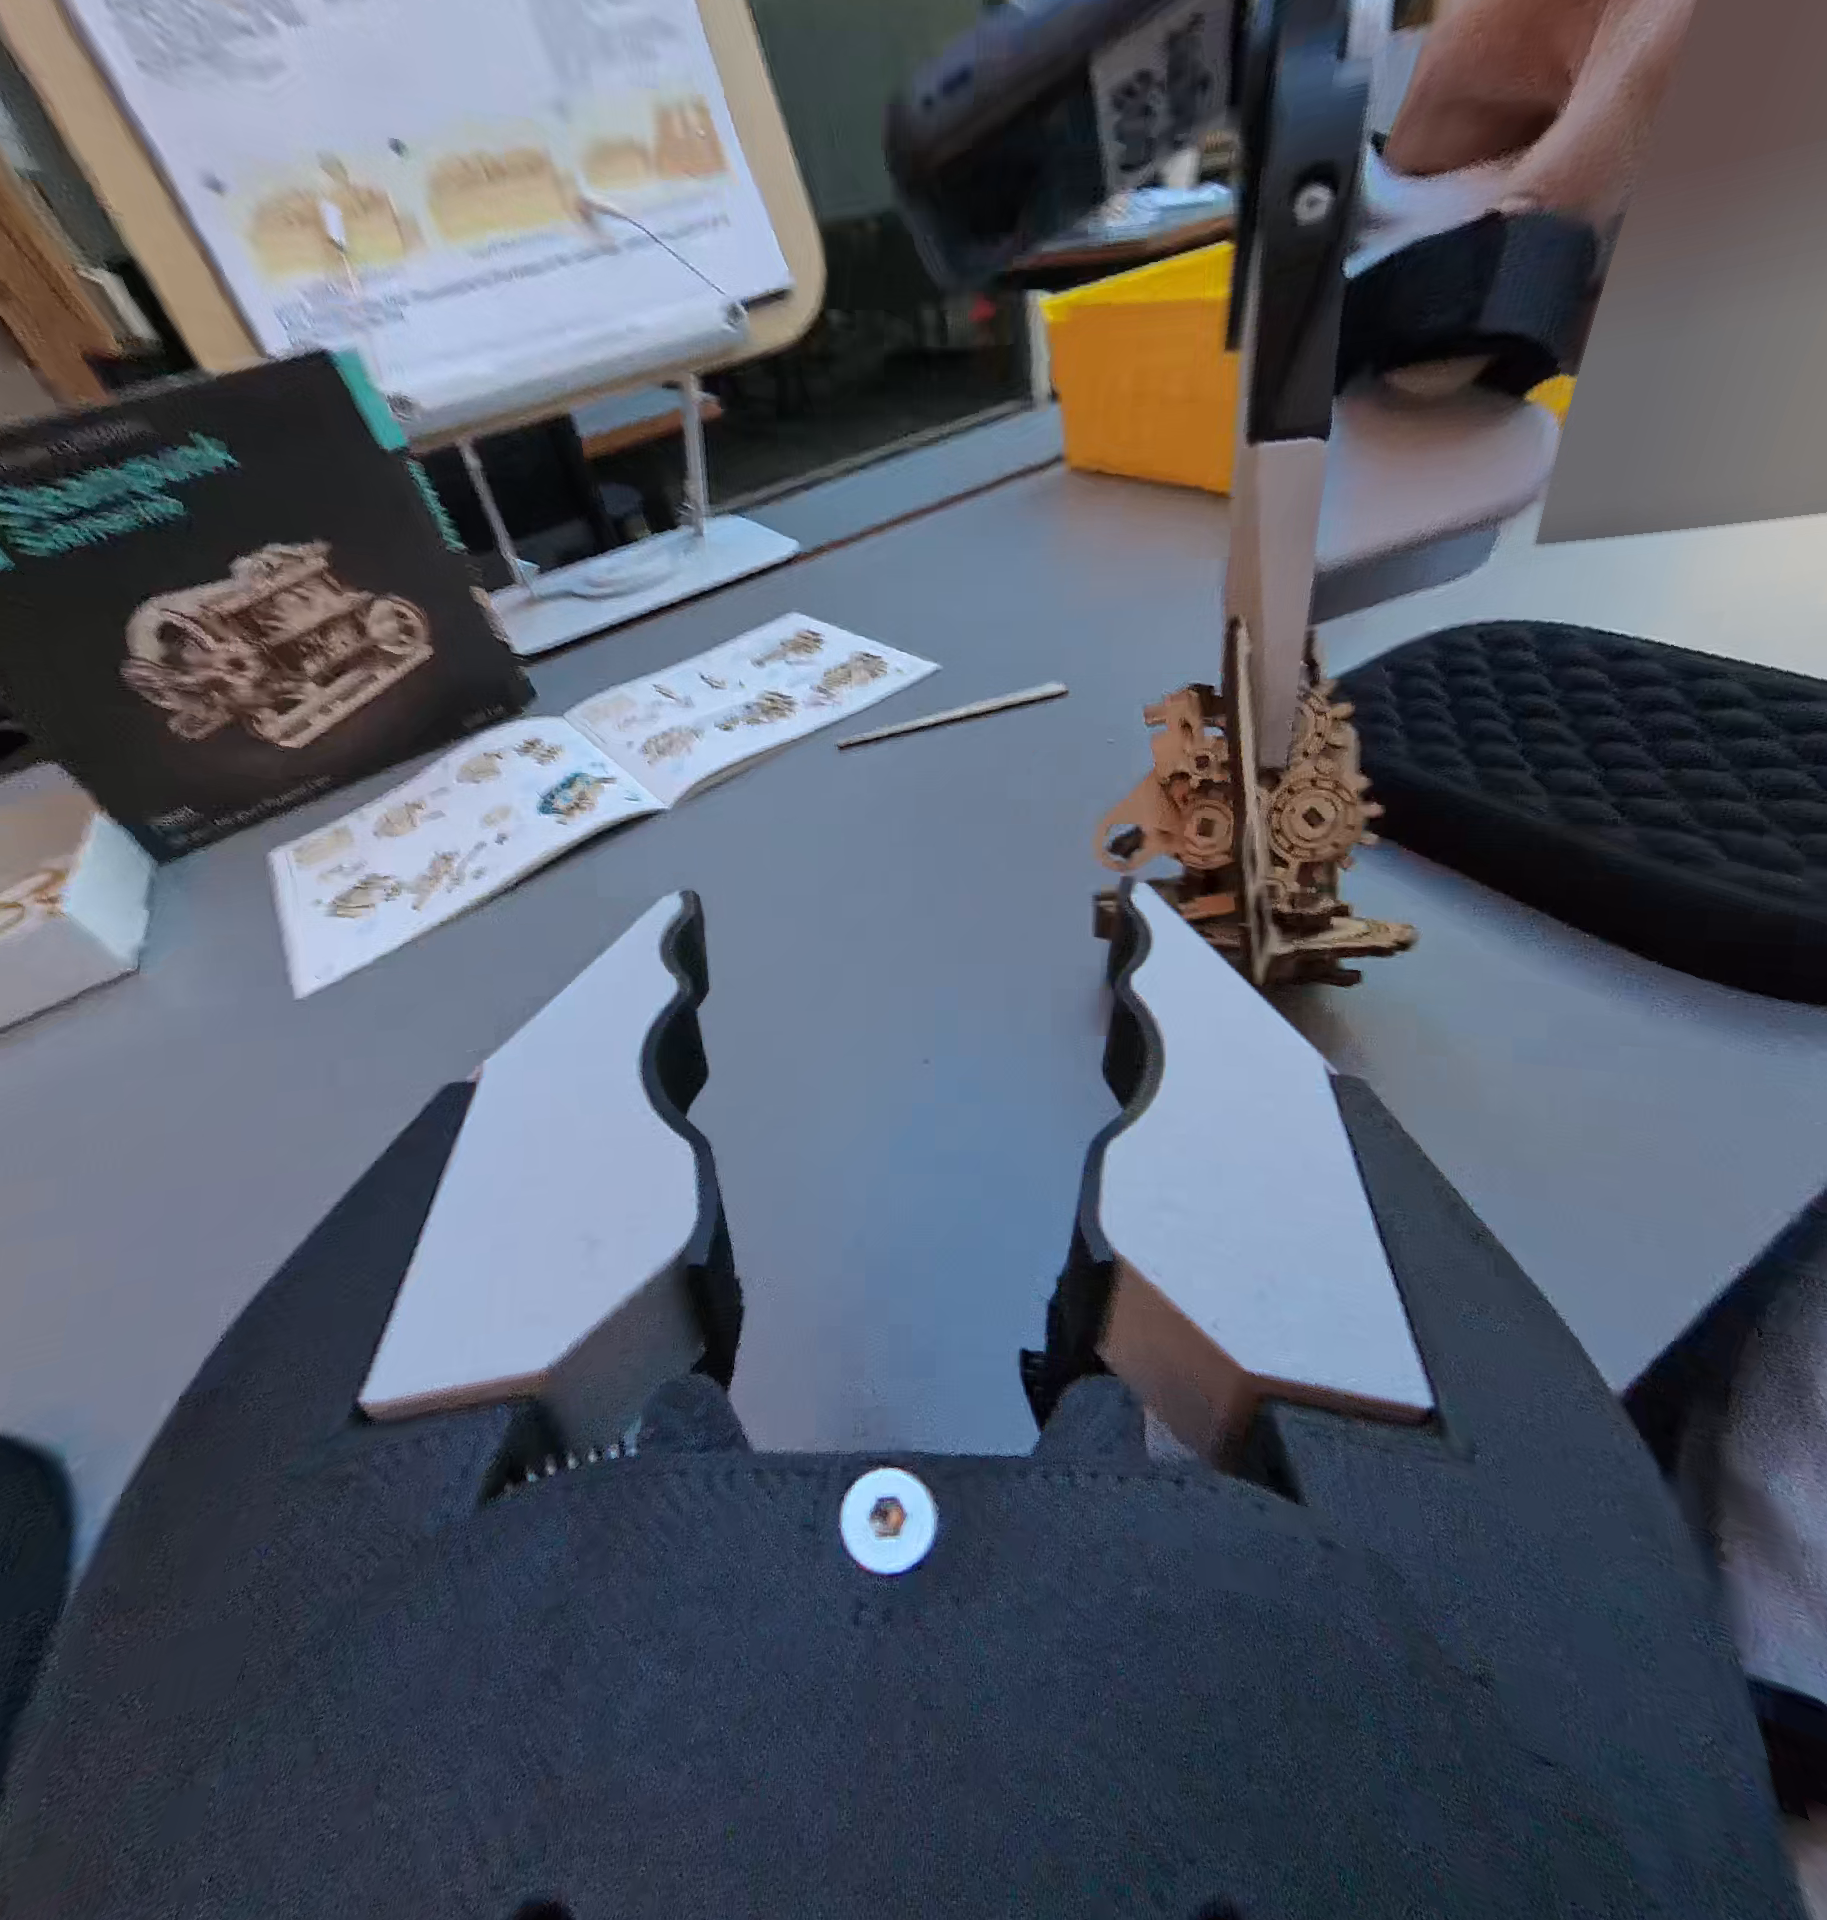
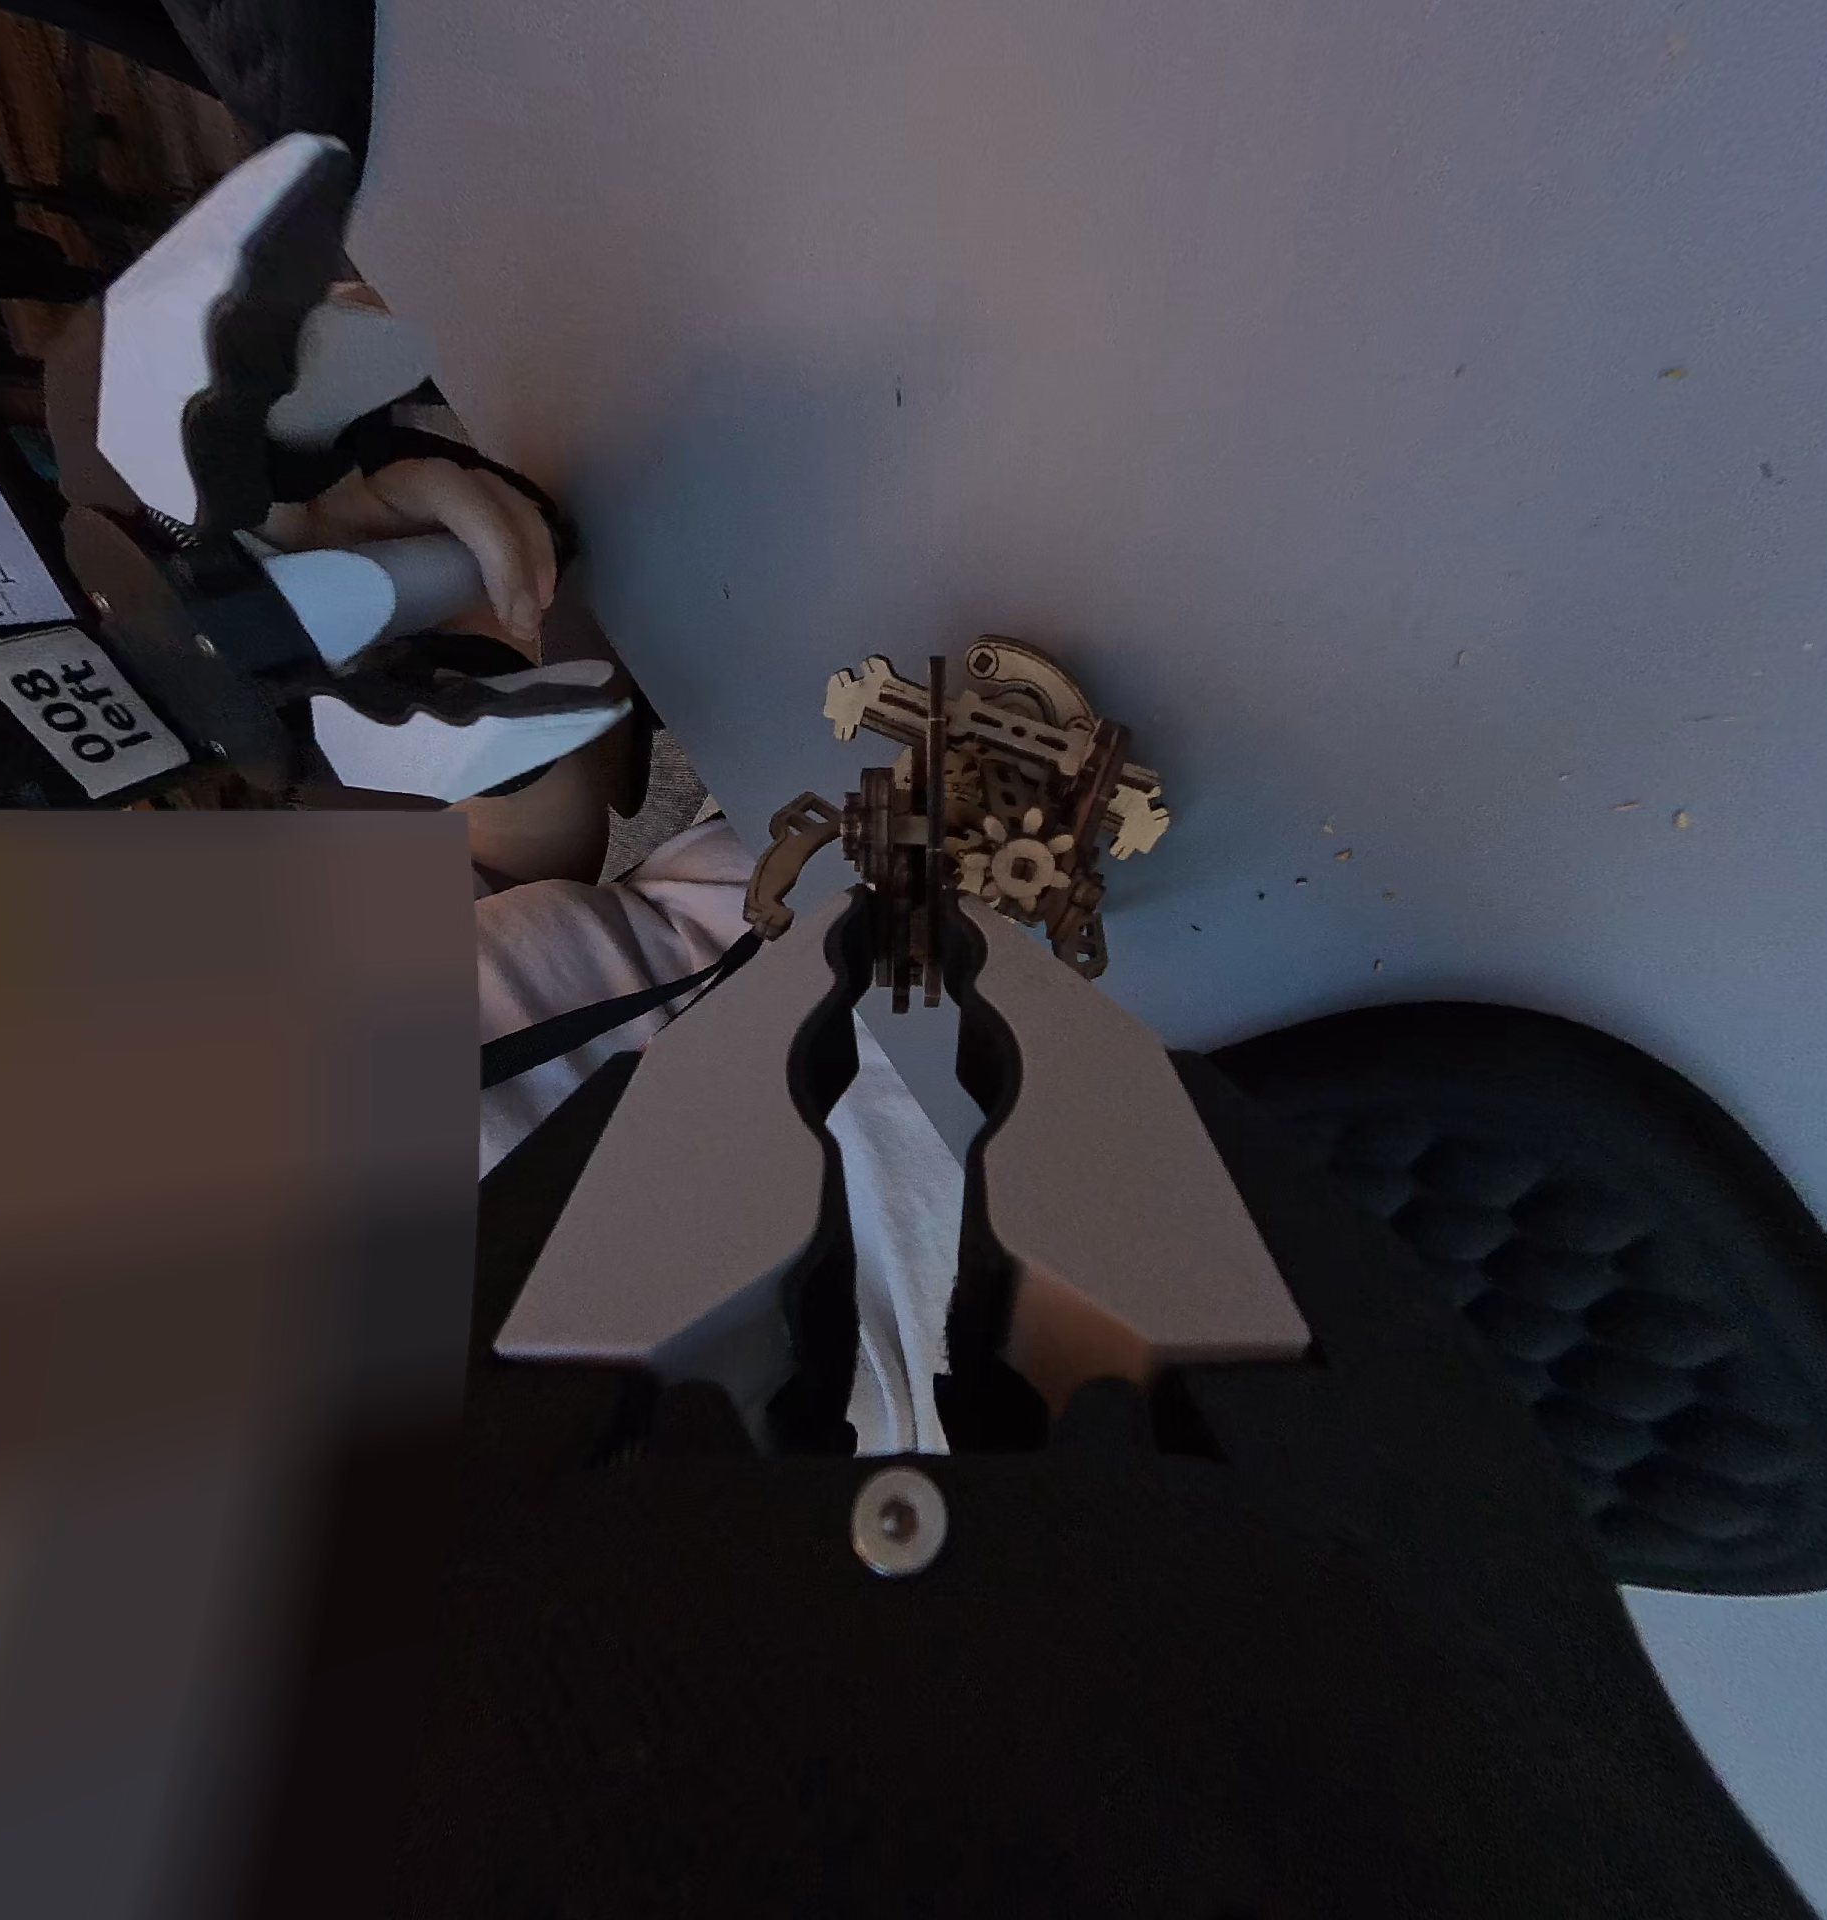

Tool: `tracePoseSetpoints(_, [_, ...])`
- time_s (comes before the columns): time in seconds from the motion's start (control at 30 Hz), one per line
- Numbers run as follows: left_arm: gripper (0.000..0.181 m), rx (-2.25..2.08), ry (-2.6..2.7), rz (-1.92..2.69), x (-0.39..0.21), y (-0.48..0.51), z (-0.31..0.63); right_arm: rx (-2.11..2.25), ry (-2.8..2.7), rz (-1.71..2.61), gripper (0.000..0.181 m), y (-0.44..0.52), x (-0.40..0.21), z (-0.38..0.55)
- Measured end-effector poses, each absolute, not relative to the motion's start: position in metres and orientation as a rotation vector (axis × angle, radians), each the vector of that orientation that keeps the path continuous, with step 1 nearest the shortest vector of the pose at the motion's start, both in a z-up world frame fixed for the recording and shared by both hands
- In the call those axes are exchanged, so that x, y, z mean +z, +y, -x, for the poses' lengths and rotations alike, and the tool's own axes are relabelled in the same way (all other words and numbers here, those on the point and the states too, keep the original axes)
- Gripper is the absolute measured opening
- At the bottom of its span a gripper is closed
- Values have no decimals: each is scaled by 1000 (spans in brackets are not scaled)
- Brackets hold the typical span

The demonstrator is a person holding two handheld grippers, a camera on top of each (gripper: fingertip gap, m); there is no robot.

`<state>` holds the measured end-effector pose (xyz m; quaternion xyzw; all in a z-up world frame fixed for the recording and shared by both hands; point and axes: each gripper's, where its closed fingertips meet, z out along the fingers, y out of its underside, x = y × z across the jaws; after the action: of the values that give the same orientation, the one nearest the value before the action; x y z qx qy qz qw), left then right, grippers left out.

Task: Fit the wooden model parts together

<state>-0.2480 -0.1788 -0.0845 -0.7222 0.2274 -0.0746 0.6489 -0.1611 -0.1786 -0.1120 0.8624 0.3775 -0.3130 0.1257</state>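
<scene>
Left gripper (image 1: 909, 935) stood wide apart and empty, low over the table (image 1: 888, 1091), nearest the near edge. The wooden model (image 1: 1252, 831) stood just ahead and to its right, upright, long axis vertical, beside the black pad (image 1: 1615, 810). Right gripper (image 2: 904, 935) came straight down from above, pinched narrow on the model's top plate. A loose wooden stick (image 1: 950, 715) lay farther back, near the open booklet (image 1: 597, 790). Judgement: left is the free hand.

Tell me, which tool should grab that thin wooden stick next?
Probably the left tool: it is open and empty, and the stick lies loose on the table ahead. The right tool is busy, shut on the wooden model.
</scene>
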Motion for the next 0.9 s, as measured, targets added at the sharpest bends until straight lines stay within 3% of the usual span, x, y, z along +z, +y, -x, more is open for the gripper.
tracePoseSetpoints(0.03, [65, -230, 553, 1676, -89, -181, 241, -913, 1098, -2510, 11, -179, -112, 161])
tracePoseSetpoints(0.2, [59, -668, 646, 1788, -100, -196, 205, -912, 1100, -2506, 11, -180, -112, 162])
tracePoseSetpoints(0.63, [42, -717, 602, 2018, -131, -184, 177, -904, 1095, -2507, 11, -180, -112, 166])
tracePoseSetpoints(0.9, [42, -623, 578, 2013, -131, -183, 176, -872, 1055, -2537, 12, -179, -112, 164])
